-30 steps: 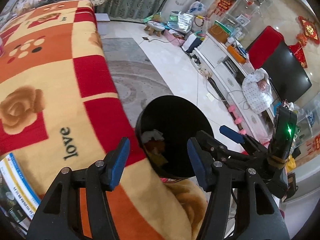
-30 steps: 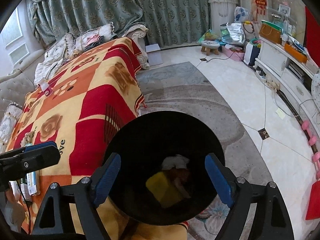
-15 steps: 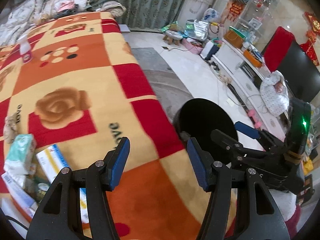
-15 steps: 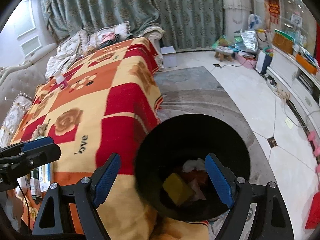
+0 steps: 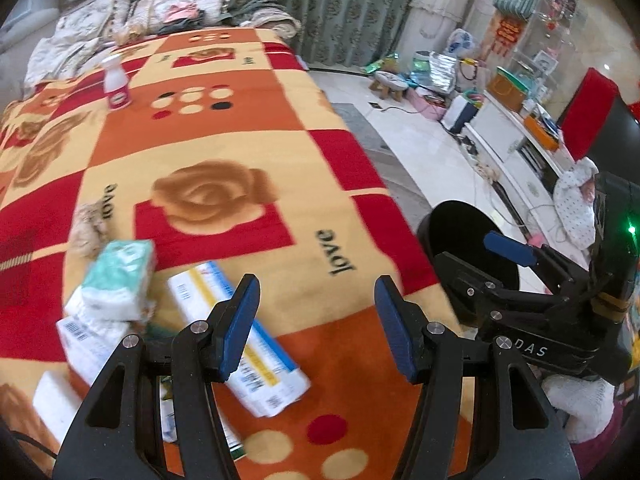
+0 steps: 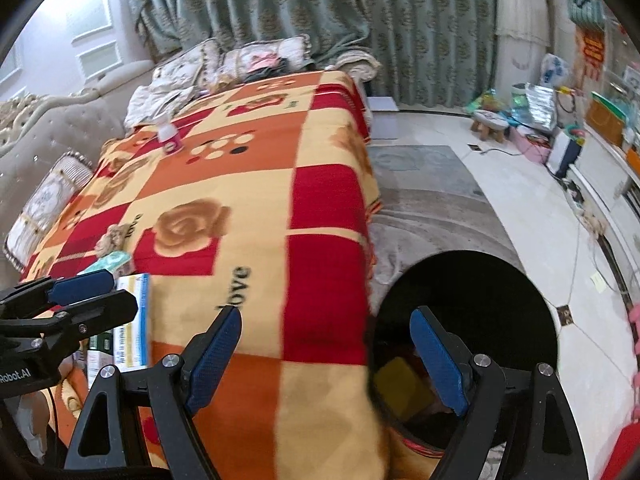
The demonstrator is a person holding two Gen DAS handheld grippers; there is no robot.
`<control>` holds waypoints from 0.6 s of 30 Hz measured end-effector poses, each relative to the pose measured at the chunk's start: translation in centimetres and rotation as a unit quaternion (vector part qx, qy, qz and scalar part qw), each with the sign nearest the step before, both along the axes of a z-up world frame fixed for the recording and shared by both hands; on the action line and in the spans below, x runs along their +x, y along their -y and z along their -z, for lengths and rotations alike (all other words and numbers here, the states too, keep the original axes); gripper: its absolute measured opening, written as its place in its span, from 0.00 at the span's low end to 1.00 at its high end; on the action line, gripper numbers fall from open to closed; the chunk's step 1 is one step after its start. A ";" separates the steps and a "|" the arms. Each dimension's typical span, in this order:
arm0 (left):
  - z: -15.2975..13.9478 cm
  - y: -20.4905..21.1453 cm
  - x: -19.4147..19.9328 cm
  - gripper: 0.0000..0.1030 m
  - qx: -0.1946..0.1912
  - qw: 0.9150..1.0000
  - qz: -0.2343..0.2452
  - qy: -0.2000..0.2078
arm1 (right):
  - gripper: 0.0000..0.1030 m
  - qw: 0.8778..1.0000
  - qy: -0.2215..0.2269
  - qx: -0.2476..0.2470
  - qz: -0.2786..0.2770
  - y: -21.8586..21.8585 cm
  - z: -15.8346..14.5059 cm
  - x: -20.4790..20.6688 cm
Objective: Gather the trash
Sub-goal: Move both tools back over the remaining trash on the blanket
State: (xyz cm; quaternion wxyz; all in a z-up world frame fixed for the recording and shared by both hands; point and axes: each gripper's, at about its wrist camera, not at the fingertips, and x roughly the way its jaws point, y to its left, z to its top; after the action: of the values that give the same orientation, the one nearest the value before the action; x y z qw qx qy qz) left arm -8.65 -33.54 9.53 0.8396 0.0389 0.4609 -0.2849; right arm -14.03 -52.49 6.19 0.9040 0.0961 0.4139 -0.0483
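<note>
Our left gripper [image 5: 316, 320] and right gripper [image 6: 326, 360] hang open and empty; the slick box [image 5: 240, 344] beneath the left could slip sideways.

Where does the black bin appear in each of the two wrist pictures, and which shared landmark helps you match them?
Left wrist view: the black bin sits at the right, past the blanket's edge, partly behind the right hand-held gripper.
Right wrist view: the bin is at lower right, on the floor beside the blanket.
Shared landmark: the word "love" on the blanket.
</note>
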 end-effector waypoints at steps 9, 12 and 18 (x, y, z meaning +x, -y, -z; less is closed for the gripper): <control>0.0 -6.2 0.3 0.57 0.004 0.999 -0.052 -0.006 | 0.82 0.998 0.000 -0.001 -0.065 -5.5 -0.1 2.6; 0.2 -8.7 0.4 0.57 0.010 0.997 -0.073 -0.009 | 0.82 0.996 -0.002 0.006 -0.085 -7.3 -0.1 3.5; 0.9 -13.9 0.3 0.57 0.021 0.993 -0.114 -0.023 | 0.82 0.992 -0.007 0.006 -0.126 -10.9 0.0 5.1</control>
State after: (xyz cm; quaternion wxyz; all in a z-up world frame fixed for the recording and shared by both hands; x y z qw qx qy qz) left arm -8.38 -19.64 8.67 0.8548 -0.0026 0.4875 -0.1778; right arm -8.88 -41.56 6.17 0.8993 0.0481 0.4293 0.0678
